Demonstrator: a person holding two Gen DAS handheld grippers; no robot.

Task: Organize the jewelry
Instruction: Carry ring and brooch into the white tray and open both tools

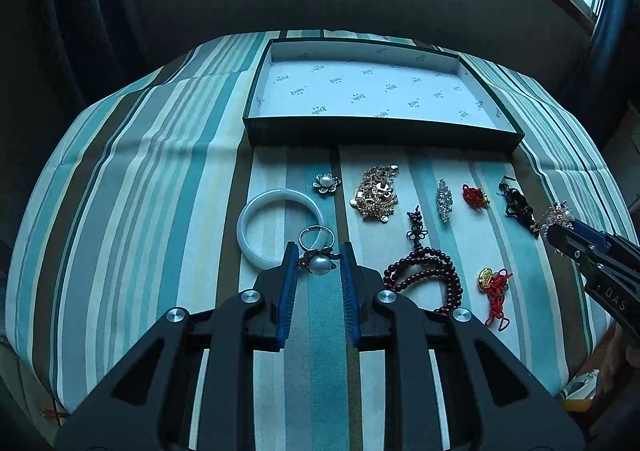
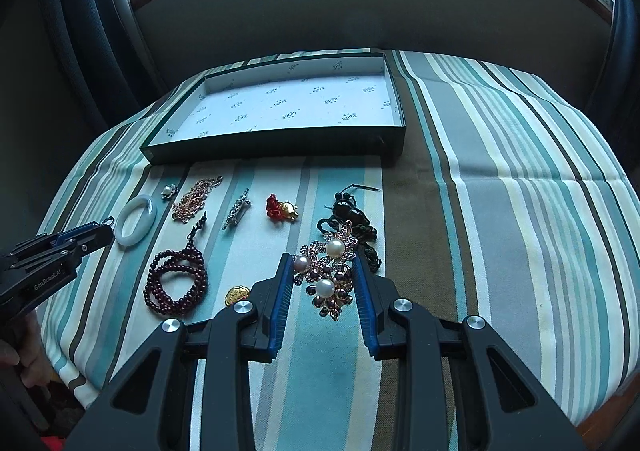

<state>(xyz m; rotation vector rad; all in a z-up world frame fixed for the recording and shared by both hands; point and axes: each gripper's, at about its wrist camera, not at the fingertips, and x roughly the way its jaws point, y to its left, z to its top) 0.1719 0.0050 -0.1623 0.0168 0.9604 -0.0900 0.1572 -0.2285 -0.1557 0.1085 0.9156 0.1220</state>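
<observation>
The left gripper (image 1: 319,251) has its jaws closed on a silver ring with a grey pearl (image 1: 318,261); the right gripper (image 2: 322,263) clamps a pearl-studded floral brooch (image 2: 328,275). Ahead of both jaws, the shallow dark-green box with white printed lining (image 1: 372,133) sits empty on the striped counter (image 1: 140,191). Best carry each piece level over the rim and lower it before releasing.

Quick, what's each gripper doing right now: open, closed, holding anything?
Left gripper: closed on the pearl ring.
Right gripper: closed on the pearl brooch.
</observation>
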